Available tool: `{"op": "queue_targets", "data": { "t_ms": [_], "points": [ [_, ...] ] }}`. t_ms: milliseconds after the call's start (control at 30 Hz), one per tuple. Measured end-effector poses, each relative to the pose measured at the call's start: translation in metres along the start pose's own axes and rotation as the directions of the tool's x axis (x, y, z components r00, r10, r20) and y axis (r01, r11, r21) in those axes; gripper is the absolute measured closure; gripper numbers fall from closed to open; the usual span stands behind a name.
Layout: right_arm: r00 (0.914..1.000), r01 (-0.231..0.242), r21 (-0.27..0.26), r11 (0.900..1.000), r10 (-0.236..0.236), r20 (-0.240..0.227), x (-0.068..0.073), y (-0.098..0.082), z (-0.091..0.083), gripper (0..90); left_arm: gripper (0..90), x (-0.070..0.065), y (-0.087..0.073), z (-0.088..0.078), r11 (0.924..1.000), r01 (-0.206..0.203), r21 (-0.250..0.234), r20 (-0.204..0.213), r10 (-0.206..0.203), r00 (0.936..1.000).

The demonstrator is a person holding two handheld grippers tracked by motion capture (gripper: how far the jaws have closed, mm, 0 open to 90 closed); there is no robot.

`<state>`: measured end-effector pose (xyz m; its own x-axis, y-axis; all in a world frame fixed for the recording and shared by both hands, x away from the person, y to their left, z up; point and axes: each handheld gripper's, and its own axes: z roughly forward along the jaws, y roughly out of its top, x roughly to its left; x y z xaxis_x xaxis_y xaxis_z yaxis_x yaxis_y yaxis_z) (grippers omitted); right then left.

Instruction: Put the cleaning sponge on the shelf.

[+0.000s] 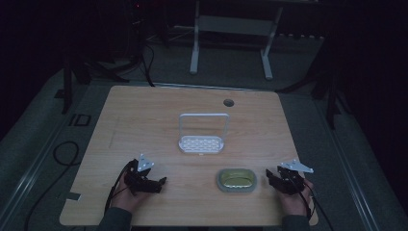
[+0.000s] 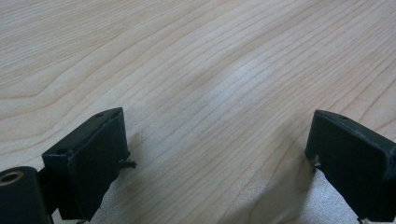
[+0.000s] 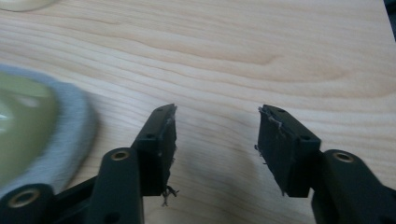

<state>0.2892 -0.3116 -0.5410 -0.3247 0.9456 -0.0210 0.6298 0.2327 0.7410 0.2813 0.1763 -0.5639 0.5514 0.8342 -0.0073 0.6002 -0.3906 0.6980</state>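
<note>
Wood table [image 1: 144, 120], nothing moved yet: green-and-grey dish [image 1: 235, 180] sits near front edge, just beside right gripper [image 1: 270, 177], untouched. Both grippers' jaws gape, nothing btwn them; left gripper [image 1: 161, 183] rests well apart. White rack [image 1: 202, 143] mid-table stands bare, so whole job looks still ahead imo.

Overhead view, two close table-level [image 1: 144, 110] views

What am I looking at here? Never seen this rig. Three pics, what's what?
No robot: a person holds a two-jaw claw in each hand. The high view looks down on a wooden table, with the left claw and right claw near its front edge. The other two pictures come from cameras riding on each claw, looking along its black jaws. On the table stand a white rack with a tall handle and an oval yellow-green dish, beside the right claw. Both claws are open and hold nothing.
</note>
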Motion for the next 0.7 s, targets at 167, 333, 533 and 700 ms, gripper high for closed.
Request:
{"op": "queue_targets", "data": {
  "t_ms": [167, 333, 533, 700],
  "points": [
    [0.9963, 0.078, 0.009, 0.997, -0.077, -0.039, 0.009, 0.002, -0.006, 52.5, 5.8, 0.000, 0.000, 0.000, 1.0000, 0.000, 0.000, 0.000, 0.000, 1.0000],
    [0.9910, 0.121, 0.006, 0.993, -0.121, -0.057, 0.014, 0.005, -0.013, 53.0, 5.7, 0.000, 0.000, 0.000, 1.0000, 0.000, 0.000, 0.000, 0.000, 1.0000],
    [0.9818, 0.161, -0.022, 0.987, -0.162, -0.098, 0.022, 0.015, -0.027, 53.2, 5.8, 0.000, 0.000, 0.000, 1.0000, 0.000, 0.000, 0.000, 0.000, 1.0000],
    [0.9728, 0.182, -0.043, 0.982, -0.186, -0.138, 0.029, 0.020, -0.033, 52.5, 5.7, 0.000, 0.000, 0.000, 1.0000, 0.000, 0.000, 0.000, 0.000, 1.0000]
  ]
}}
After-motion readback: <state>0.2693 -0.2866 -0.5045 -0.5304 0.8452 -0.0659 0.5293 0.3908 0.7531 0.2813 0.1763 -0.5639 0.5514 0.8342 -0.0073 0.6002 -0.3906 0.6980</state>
